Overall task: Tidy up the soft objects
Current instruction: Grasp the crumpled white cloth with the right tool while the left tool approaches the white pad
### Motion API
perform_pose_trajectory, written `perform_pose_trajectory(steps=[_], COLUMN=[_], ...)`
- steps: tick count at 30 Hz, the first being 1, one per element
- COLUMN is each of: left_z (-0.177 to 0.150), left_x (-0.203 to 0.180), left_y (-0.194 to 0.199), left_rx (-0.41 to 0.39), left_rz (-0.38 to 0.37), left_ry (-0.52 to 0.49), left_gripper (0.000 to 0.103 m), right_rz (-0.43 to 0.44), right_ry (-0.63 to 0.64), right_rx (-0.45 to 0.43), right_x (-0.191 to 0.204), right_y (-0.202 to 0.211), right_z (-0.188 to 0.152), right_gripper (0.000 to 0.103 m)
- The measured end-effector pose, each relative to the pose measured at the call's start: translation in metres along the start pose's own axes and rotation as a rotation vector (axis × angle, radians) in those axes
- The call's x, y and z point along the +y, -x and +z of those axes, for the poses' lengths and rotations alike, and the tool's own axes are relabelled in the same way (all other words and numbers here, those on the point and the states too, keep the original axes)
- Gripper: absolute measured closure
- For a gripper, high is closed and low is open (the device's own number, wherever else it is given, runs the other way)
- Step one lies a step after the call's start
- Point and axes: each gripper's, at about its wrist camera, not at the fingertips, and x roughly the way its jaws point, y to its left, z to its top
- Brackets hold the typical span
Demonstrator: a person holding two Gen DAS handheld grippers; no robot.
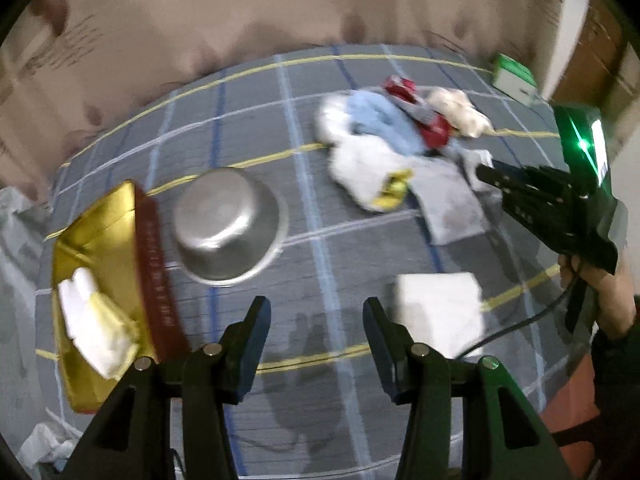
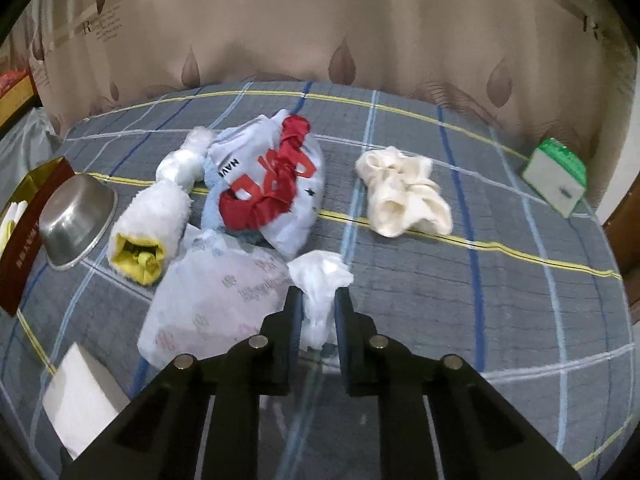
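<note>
Soft things lie on a grey checked bedcover [image 2: 440, 280]: a white fluffy roll with a yellow core [image 2: 148, 224], a light blue and white cloth with a red ribbon [image 2: 268, 184], a cream cloth [image 2: 400, 192] and a printed plastic bag [image 2: 216, 300]. My right gripper [image 2: 318, 300] is shut on a crumpled white tissue [image 2: 320, 276] and holds it above the bag. My left gripper [image 1: 316, 312] is open and empty above the cover. The same pile [image 1: 384, 136] and my right gripper [image 1: 486, 174] show in the left wrist view, which is blurred.
An upturned steel bowl [image 1: 228, 220] stands beside a gold and red box [image 1: 108, 280] holding white and yellow cloths. A white block [image 1: 440, 308] lies near the front. A green and white box [image 2: 556, 176] sits at the far right. A curtain [image 2: 320, 20] hangs behind.
</note>
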Motion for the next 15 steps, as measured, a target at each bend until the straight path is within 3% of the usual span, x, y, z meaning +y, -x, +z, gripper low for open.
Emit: perform_pose_trajectory(steps=[5,7,15], left_z=[-0.001,-0.002,0.000], left_x=[-0.029,-0.043,-0.069], left_y=[-0.011,-0.015,-0.029], left_rx=[0.041,0.055,0.087], left_rz=[-0.109,-0.153,-0.135], left_ry=[-0.042,-0.077,-0.117], left_gripper=[0.052,0.039,0.033], right_rz=[-0.042,-0.043,-0.022], right_ry=[0.011,-0.003,-0.051], right_rx=[-0.005,0.005,0.017], right_x=[-0.012,-0.017,-0.028], right_y=[0.015,0.017,0.017], right_z=[-0.017,-0.024,-0.041], right_gripper=[0.090,0.090,0.091])
